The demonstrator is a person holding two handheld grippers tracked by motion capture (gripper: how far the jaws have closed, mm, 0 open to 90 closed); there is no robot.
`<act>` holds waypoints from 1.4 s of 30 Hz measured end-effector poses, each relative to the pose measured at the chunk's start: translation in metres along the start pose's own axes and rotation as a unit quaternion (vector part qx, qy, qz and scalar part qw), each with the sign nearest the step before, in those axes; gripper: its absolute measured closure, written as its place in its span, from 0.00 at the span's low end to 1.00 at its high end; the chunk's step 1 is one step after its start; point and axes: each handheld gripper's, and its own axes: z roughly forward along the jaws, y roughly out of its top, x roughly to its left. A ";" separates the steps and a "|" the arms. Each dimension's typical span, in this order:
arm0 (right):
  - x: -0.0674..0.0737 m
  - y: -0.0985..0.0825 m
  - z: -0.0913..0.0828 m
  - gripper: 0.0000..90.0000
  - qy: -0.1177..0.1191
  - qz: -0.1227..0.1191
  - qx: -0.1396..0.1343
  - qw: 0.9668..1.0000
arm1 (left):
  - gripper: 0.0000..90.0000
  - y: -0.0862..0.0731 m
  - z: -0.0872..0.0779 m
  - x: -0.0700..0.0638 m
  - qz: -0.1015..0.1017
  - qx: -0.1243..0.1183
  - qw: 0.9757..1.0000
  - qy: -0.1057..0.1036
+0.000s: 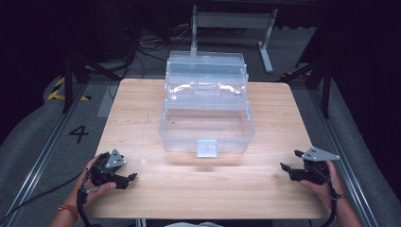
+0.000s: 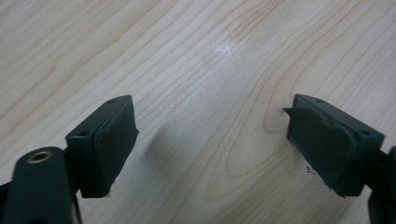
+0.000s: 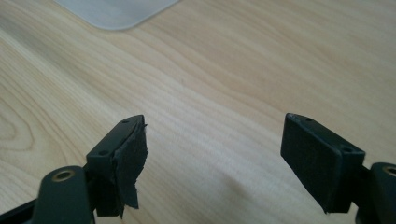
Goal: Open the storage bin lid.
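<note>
Dead center on the wooden table (image 1: 142, 118) sits the clear plastic toolbox (image 1: 206, 113) with lid open, while left gripper (image 1: 128, 178) at 8 o'clock and right gripper (image 1: 287, 161) at 4 o'clock gape empty.

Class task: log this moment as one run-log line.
box: open, mid-table | left gripper: open, empty, low near table edge | right gripper: open, empty

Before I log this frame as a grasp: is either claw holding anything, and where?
Nothing. Both the left claw and right claw are open over bare table.
</note>
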 end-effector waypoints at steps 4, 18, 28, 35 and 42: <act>0.004 -0.014 0.009 0.26 0.011 0.015 0.021 1.000 | 0.18 -0.010 0.001 0.004 -0.042 -0.020 0.999 -0.021; -0.002 -0.019 0.014 0.21 0.025 0.061 0.026 0.997 | 0.15 -0.016 0.002 0.001 -0.066 -0.042 0.997 -0.006; -0.002 -0.019 0.014 0.21 0.025 0.061 0.026 0.997 | 0.13 -0.014 0.003 0.002 -0.065 -0.034 0.997 -0.007; -0.002 -0.019 0.014 0.21 0.025 0.062 0.027 0.997 | 0.10 -0.013 0.005 0.001 -0.074 -0.035 0.997 -0.005; -0.003 -0.018 0.014 0.21 0.025 0.062 0.027 0.997 | 0.08 -0.012 0.006 0.002 -0.072 -0.031 0.997 -0.006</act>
